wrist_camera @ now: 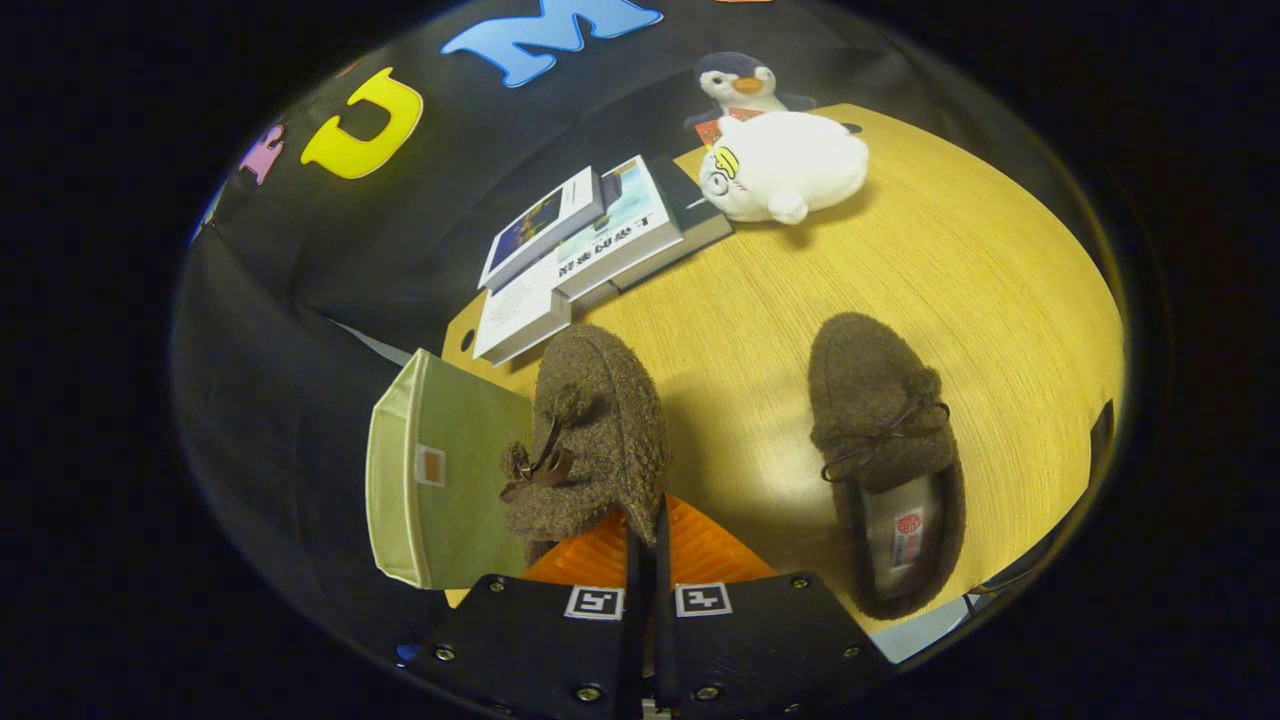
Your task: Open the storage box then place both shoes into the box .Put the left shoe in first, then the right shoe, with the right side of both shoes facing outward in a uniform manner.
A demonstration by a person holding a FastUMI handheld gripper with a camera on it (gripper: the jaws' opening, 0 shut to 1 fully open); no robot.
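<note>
The jaws (645,535) are nearly closed, pinching the heel edge of a brown fuzzy shoe (590,435) that is lifted and tilted beside the green box (440,470) at the tabletop (950,270) edge. The other shoe (885,450) lies flat nearby, opening up. Beyond them sit stacked books (590,250), a white plush (785,165) and a penguin (745,80).

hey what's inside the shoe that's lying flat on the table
The flat shoe on the table shows a pale insole with a small label; its toe end is hidden. The gripper holds the other shoe.
</note>
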